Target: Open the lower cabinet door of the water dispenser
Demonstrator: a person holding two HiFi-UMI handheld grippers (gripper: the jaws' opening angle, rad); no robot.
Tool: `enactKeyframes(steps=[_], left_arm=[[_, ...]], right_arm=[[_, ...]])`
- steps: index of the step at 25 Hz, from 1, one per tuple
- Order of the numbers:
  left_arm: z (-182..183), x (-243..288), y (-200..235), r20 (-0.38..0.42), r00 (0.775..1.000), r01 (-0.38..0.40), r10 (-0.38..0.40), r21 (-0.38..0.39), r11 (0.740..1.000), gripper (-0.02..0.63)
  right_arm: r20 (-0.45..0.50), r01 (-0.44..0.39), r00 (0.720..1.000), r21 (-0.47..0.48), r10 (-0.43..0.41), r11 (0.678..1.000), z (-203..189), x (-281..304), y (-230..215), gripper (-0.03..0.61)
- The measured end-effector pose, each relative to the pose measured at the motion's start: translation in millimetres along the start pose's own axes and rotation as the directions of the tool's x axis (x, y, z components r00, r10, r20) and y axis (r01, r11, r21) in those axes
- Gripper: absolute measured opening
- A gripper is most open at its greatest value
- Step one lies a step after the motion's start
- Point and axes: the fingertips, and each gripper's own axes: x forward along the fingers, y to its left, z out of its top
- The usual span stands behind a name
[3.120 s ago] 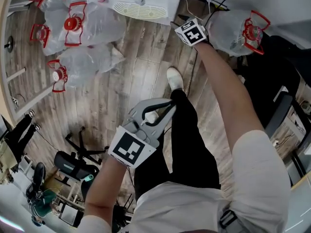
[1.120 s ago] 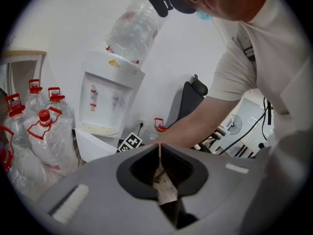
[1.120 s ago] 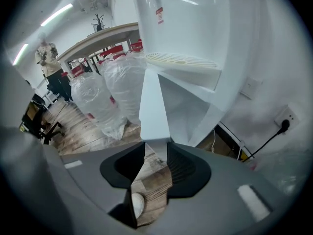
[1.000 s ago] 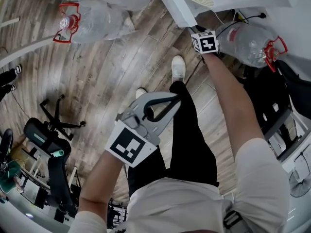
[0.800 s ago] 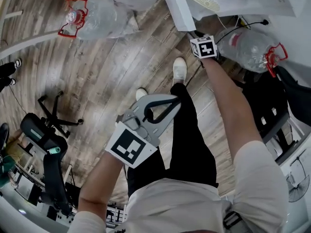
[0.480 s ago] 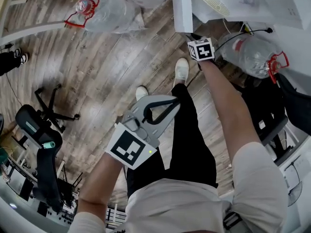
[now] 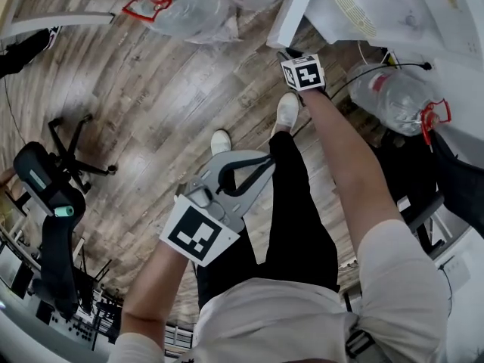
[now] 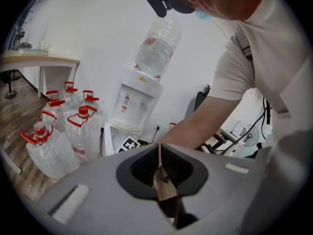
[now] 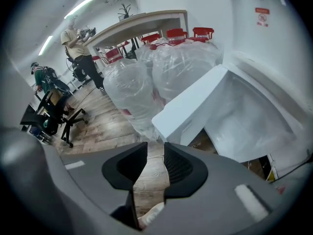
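Note:
The white water dispenser (image 8: pixel 133 105) carries an upturned bottle (image 8: pixel 157 44). Its lower cabinet door (image 9: pixel 188 106) stands swung open, and the bare white inside (image 9: pixel 254 119) shows. In the head view the door (image 7: pixel 292 15) juts out at the top. My right gripper (image 7: pixel 284 52) hangs just below the door's free edge. Its jaws (image 9: pixel 155 149) are open and have just been closing, with only floor between them. My left gripper (image 7: pixel 266 159) is shut and empty, held over the person's leg, far from the dispenser (image 7: pixel 393 13).
Several clear water jugs with red caps (image 8: pixel 73 131) stand left of the dispenser. Another jug (image 7: pixel 397 97) and a black cable lie on its other side. Office chairs (image 7: pixel 45 187) stand at the left, and two people (image 9: pixel 80 48) stand by a far table.
The head view has swung toward the dispenser. The right gripper has moved left, closer to the door's free edge. The left gripper keeps its place over the leg.

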Motion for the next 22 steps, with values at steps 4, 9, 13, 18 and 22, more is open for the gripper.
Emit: enactKeyframes(steps=[4,9,13,18,22], left_arm=[[-5.4,-11.9,7.2,0.021,0.999,-0.033,0.034,-0.027,0.999,0.061],[-12.1,-22.3,17.8,0.043,0.996,-0.074,0.076,-0.051,0.996,0.061],[-17.8,-31.9,27.8,0.045,0.993,-0.110,0.113,-0.066,0.992,0.061],[-17.4,-39.9,34.9,0.062,0.987,-0.141,0.146,-0.085,0.986,0.061],[-17.4,-46.1,41.3,0.074,0.984,-0.156,0.163,-0.091,0.984,0.061]], right_arm=[[-0.009,-0.032,0.999,-0.057,0.031,0.998,16.2,13.9,16.6,0.106],[-0.006,-0.055,0.999,-0.119,0.054,0.991,38.2,31.1,31.5,0.106],[0.006,-0.061,0.998,-0.154,0.063,0.986,59.9,44.8,44.1,0.106],[0.005,-0.064,0.998,-0.173,0.066,0.983,77.8,53.8,50.2,0.107],[0.000,-0.062,0.998,-0.202,0.064,0.977,89.2,58.8,53.9,0.106]])
